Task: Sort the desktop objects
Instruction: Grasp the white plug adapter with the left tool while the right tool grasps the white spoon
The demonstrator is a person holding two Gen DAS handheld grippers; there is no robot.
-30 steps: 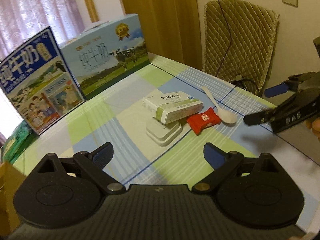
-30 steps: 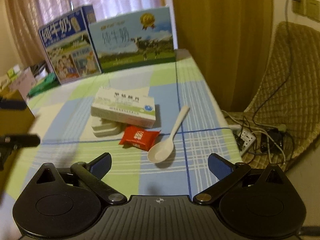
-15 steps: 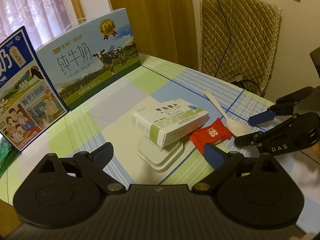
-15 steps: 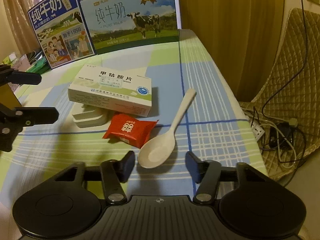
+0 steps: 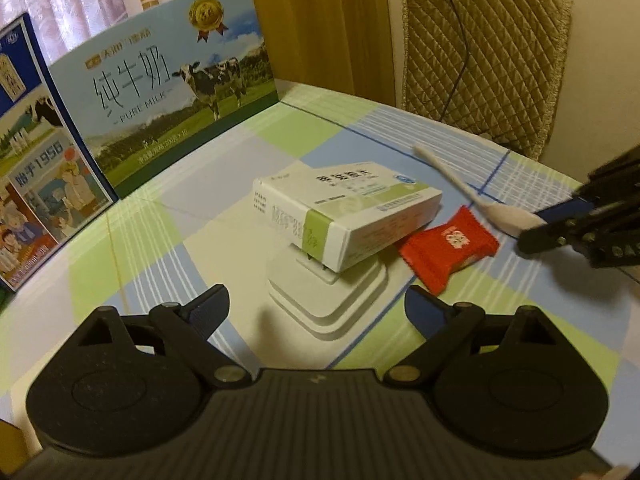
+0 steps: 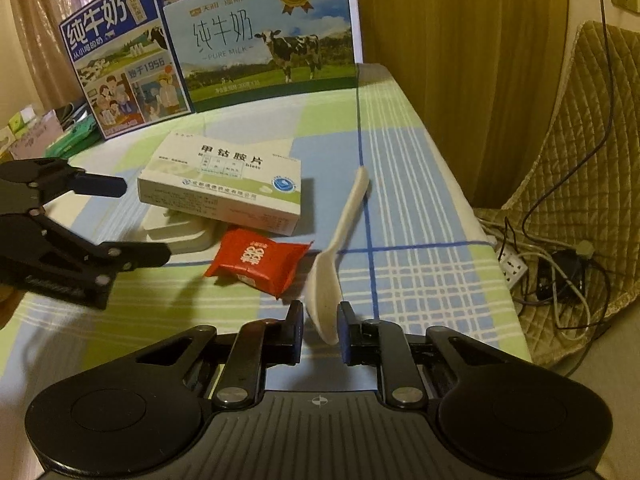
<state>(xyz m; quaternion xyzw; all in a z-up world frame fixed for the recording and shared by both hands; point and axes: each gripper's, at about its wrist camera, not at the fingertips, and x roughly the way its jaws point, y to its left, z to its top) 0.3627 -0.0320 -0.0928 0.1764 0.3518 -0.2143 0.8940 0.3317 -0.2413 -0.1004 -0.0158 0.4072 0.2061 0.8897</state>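
Right wrist view: the right gripper (image 6: 319,330) has its fingers drawn in close on either side of the bowl of the white spoon (image 6: 340,248), which lies on the counter (image 6: 420,200) near its right edge, handle pointing toward the far edge. Whether the pads already press the bowl I cannot tell; a thin gap seems to show on the left side. The bowl looks tilted between the pads.

To do this grasp well, I would judge, the fingers should seat squarely on the bowl's two rims before any lift, since a smooth curved spoon can pivot or squirt out of a shallow pinch. The red snack packet (image 6: 258,258) lies just beside the bowl on the left, so the left pad should stay clear of its crimped edge. A slow, level lift would keep the long handle from swinging.

The right gripper comes in low, nearly flat to the counter, aimed along the spoon. The left gripper (image 5: 316,308) hovers above the counter with its fingers spread wide and holding nothing, pointed at the medicine box (image 5: 344,208), which rests partly on a white stepped block (image 5: 332,300) near the counter's middle. Two milk cartons (image 6: 264,36) stand along the far edge.
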